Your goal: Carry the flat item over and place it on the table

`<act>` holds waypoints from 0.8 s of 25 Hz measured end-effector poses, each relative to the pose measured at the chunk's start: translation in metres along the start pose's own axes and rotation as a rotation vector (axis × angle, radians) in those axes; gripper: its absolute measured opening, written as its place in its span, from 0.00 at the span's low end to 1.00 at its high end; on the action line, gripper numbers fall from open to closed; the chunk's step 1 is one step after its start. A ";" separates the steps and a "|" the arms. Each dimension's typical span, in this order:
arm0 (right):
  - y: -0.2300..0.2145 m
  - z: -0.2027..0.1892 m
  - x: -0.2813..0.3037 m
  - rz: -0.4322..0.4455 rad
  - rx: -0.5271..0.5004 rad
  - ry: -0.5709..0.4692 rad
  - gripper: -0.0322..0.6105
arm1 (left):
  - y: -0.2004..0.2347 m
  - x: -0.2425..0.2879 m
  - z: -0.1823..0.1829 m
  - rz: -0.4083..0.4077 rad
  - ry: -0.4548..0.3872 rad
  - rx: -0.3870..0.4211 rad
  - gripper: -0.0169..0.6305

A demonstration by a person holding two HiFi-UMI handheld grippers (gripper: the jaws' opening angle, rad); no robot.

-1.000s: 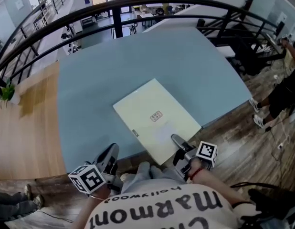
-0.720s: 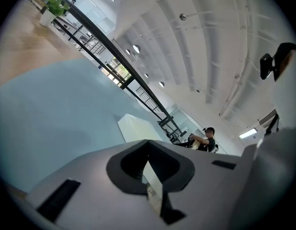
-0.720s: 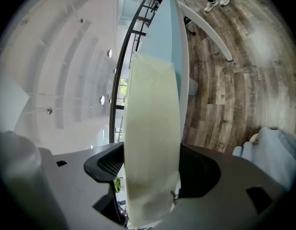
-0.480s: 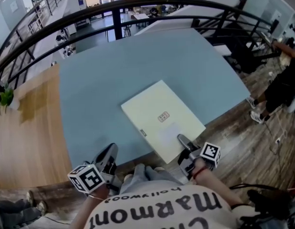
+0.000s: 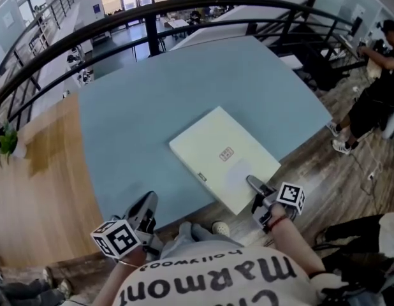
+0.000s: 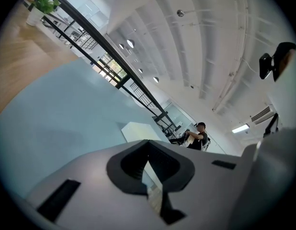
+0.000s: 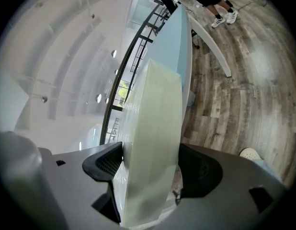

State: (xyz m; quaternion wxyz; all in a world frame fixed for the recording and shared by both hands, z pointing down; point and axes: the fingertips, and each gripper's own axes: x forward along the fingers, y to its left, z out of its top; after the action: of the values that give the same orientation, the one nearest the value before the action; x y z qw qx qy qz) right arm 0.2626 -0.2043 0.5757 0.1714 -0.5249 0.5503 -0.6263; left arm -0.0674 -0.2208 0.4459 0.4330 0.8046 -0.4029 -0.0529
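Note:
A flat pale yellow-green box point(image 5: 226, 158) lies on the light blue table point(image 5: 152, 101), its near corner hanging over the table's front edge. My right gripper point(image 5: 259, 193) is at that corner, one jaw above the box and one below. In the right gripper view the box point(image 7: 153, 143) fills the space between the jaws of the right gripper point(image 7: 150, 169), and the jaws are opening. My left gripper point(image 5: 146, 210) hangs near the front edge, well left of the box, shut and empty. From the left gripper point(image 6: 150, 176) I see the box point(image 6: 138, 131) farther along the table.
A black curved railing point(image 5: 184, 8) runs behind the table. Wooden floor point(image 5: 37, 190) lies to the left, with a potted plant point(image 5: 6, 142) at its edge. A person point(image 5: 375, 88) stands at the far right on plank flooring point(image 5: 337, 183).
The box and my right gripper have shifted rightwards in the head view. The left gripper has stayed where it was.

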 end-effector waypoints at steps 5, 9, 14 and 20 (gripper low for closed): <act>0.006 0.008 -0.003 -0.055 -0.135 -0.075 0.63 | 0.009 -0.013 0.010 -0.009 0.011 0.016 0.03; 0.006 0.009 -0.010 -0.140 -0.199 -0.153 0.63 | 0.017 -0.025 0.016 -0.020 0.012 0.029 0.03; 0.020 0.020 -0.027 -0.205 -0.324 -0.288 0.63 | 0.025 -0.041 0.025 -0.030 0.007 0.042 0.03; 0.045 0.030 -0.059 -0.181 -0.354 -0.391 0.61 | 0.040 -0.055 0.023 -0.018 0.015 0.030 0.03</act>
State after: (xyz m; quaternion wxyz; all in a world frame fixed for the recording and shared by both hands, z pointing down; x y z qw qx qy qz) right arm 0.2945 -0.1884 0.5042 0.1233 -0.7048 0.5583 -0.4199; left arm -0.1379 -0.2097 0.4469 0.4237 0.8148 -0.3932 -0.0446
